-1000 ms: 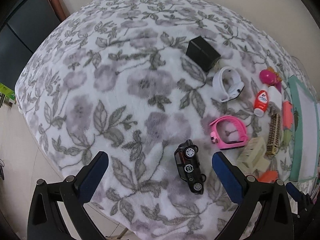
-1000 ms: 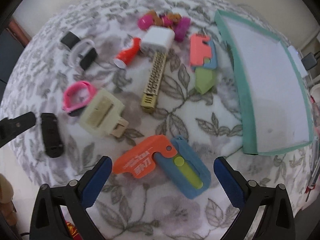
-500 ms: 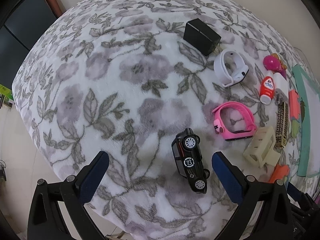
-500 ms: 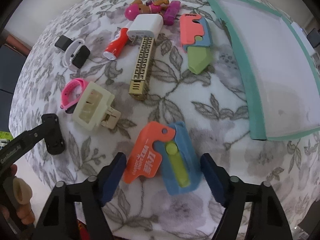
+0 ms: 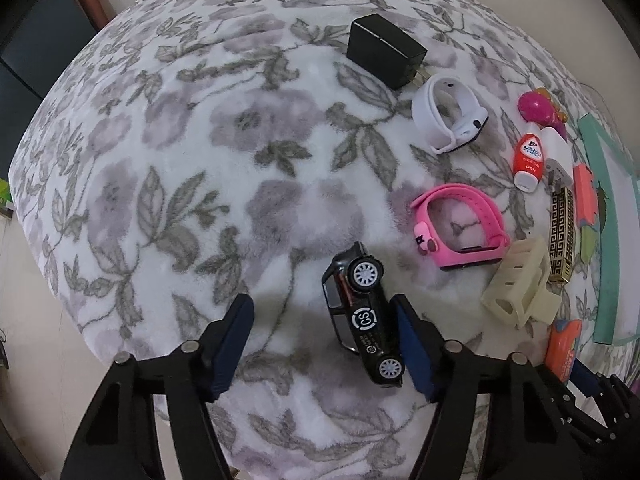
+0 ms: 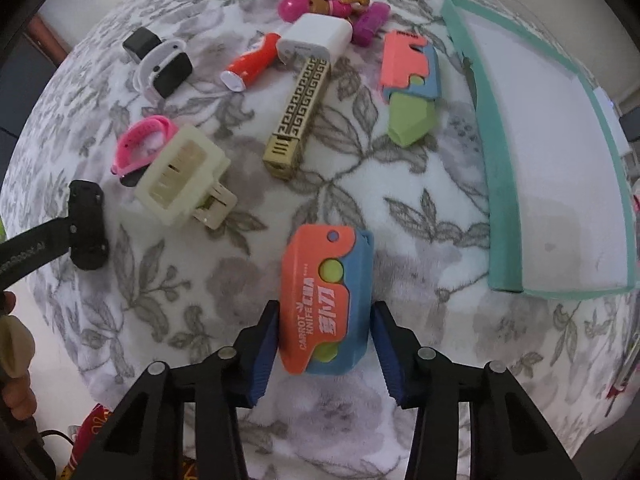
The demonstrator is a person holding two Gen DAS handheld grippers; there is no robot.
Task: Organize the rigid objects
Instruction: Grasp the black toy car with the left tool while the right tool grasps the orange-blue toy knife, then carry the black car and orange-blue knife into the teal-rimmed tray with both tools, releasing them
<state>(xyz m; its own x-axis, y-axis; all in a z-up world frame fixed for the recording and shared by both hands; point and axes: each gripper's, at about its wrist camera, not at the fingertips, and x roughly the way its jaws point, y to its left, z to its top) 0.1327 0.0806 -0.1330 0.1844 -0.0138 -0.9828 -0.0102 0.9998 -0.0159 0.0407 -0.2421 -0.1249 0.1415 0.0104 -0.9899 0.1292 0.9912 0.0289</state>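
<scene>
A black toy car point(image 5: 364, 312) lies on the flowered blanket point(image 5: 200, 160) between the jaws of my left gripper point(image 5: 320, 328). Those jaws are closing: the right pad point(image 5: 404, 324) touches the car's side, the left pad stands well clear. In the right wrist view an orange and blue carrot knife toy point(image 6: 324, 300) sits upright between the jaws of my right gripper point(image 6: 324, 332), which are closing, with both pads against its sides. The teal tray point(image 6: 496, 160) with a white floor lies to the right. The same car point(image 6: 88, 220) shows at the far left under the left gripper's finger.
On the blanket lie a black charger point(image 5: 384, 52), white watch point(image 5: 448, 116), pink watch point(image 5: 460, 228), cream hair claw point(image 6: 184, 176), gold comb point(image 6: 300, 116), red bottle point(image 6: 252, 64), white charger point(image 6: 316, 36), pink doll point(image 6: 320, 4) and a second knife toy point(image 6: 408, 88). A hand point(image 6: 16, 360) shows lower left.
Both grippers' jaws have narrowed. The left gripper has come lower over the car. The orange and blue toy has turned from slanted to straight between the right jaws.
</scene>
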